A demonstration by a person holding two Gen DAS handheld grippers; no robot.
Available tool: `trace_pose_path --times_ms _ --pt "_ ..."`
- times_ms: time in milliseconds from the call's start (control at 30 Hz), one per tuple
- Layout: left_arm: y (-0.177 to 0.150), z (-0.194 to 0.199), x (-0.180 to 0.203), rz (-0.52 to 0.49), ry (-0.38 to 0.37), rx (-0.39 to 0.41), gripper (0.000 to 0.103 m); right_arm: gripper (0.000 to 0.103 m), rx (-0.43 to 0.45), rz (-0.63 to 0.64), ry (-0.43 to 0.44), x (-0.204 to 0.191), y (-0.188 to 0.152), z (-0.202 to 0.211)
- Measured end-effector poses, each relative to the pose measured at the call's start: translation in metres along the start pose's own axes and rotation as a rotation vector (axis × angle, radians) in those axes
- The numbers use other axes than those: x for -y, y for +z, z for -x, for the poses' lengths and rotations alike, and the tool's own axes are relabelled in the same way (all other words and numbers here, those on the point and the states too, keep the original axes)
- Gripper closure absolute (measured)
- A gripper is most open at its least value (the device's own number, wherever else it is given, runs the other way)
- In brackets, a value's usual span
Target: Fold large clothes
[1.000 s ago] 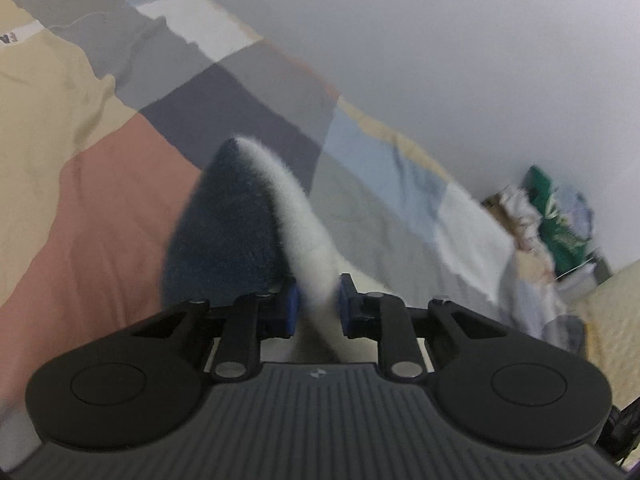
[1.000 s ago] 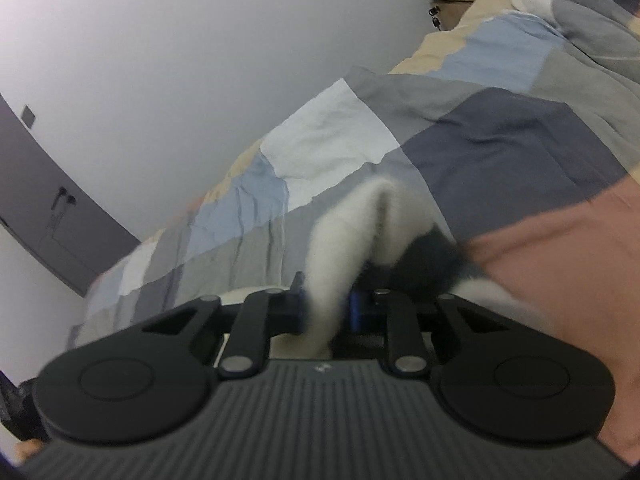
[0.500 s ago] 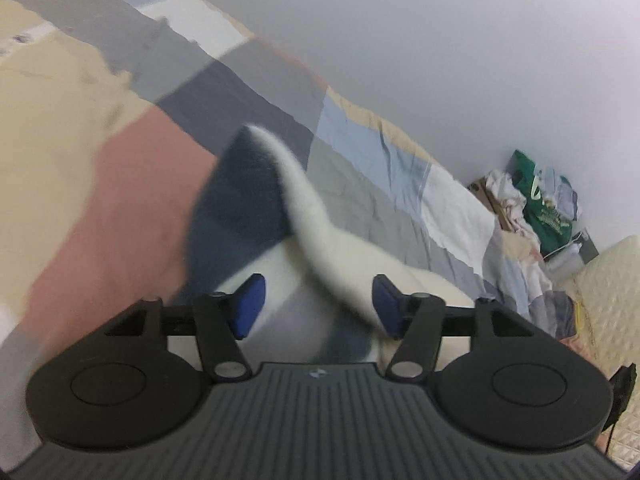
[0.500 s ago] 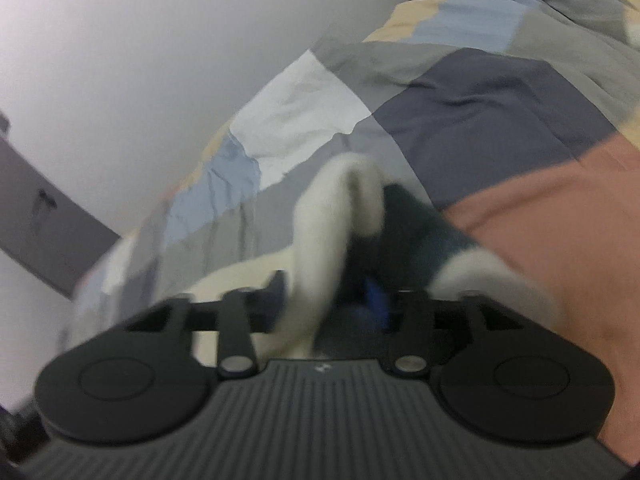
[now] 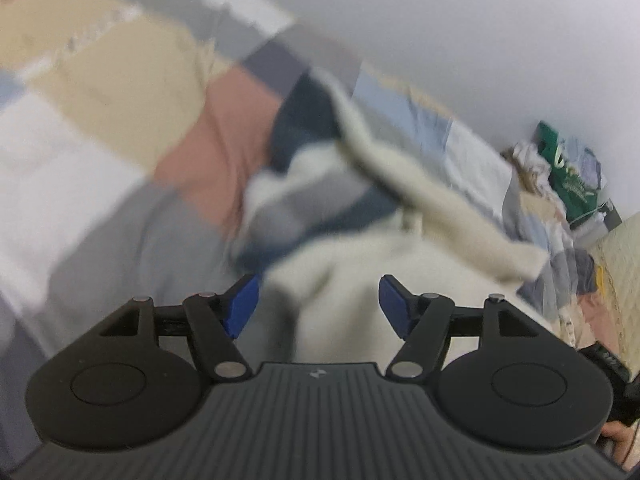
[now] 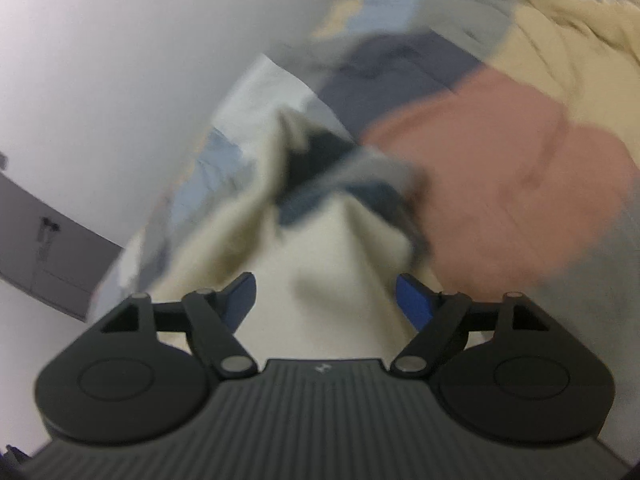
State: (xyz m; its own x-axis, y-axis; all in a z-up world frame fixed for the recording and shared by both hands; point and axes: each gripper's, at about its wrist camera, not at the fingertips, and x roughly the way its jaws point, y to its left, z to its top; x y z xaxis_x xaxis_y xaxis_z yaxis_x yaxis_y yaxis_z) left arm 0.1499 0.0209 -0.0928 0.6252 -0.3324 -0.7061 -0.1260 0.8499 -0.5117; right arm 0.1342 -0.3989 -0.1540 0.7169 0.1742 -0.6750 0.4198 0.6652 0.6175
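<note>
- Fingers of the left gripper (image 5: 318, 300) stand spread wide with nothing between the blue pads (image 5: 242, 306); a second ago they were pinched on a fold of the fleece, and half a second ago they were already parting.
- Right gripper (image 6: 326, 300) fingers are likewise wide apart and empty, where a second ago they were clamped on the white edge of the same cloth.
- Just ahead of both grippers lies the fleece garment (image 5: 360, 248), cream-white with dark blue and grey blocks, now slumped in a loose heap on the bed instead of standing up in a peak between the pads.
- In the right wrist view the same garment (image 6: 320, 216) spreads cream below the fingers, with its dark blue part crumpled farther out.
- Under it is the patchwork bedcover (image 5: 120, 92) in tan, salmon, grey and pale blue squares; both views are smeared by motion blur.
- Farther back, a heap of clothes (image 5: 560, 168) with a green piece sits at the far end of the bed against the white wall (image 5: 480, 20).
- On the right wrist side a grey door (image 6: 52, 240) shows beyond the bed.
</note>
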Motion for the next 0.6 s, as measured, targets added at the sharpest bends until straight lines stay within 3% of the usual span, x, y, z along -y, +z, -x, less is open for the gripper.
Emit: trace_pose_path --times_ms 100,233,367,467,533,600 --pt "-0.015 -0.014 -0.010 0.080 -0.040 -0.085 0.028 0.024 -0.084 -0.083 0.031 0.011 -0.009 -0.012" --pt "-0.028 -0.028 -0.017 0.165 -0.141 -0.125 0.028 0.024 -0.183 -0.090 0.046 0.008 -0.020 -0.030" --pt "-0.036 -0.029 -0.017 0.200 -0.216 -0.133 0.028 0.023 -0.239 -0.084 0.159 0.002 -0.030 -0.031" --pt "-0.043 -0.022 -0.014 0.211 -0.312 -0.144 0.028 0.023 -0.253 -0.095 0.307 -0.004 -0.034 -0.021" --pt "-0.049 -0.019 -0.011 0.193 -0.336 -0.153 0.027 0.024 -0.252 -0.067 0.389 -0.012 -0.040 -0.013" --pt "-0.056 -0.020 -0.007 0.179 -0.331 -0.177 0.028 0.025 -0.260 -0.037 0.396 -0.018 -0.046 -0.010"
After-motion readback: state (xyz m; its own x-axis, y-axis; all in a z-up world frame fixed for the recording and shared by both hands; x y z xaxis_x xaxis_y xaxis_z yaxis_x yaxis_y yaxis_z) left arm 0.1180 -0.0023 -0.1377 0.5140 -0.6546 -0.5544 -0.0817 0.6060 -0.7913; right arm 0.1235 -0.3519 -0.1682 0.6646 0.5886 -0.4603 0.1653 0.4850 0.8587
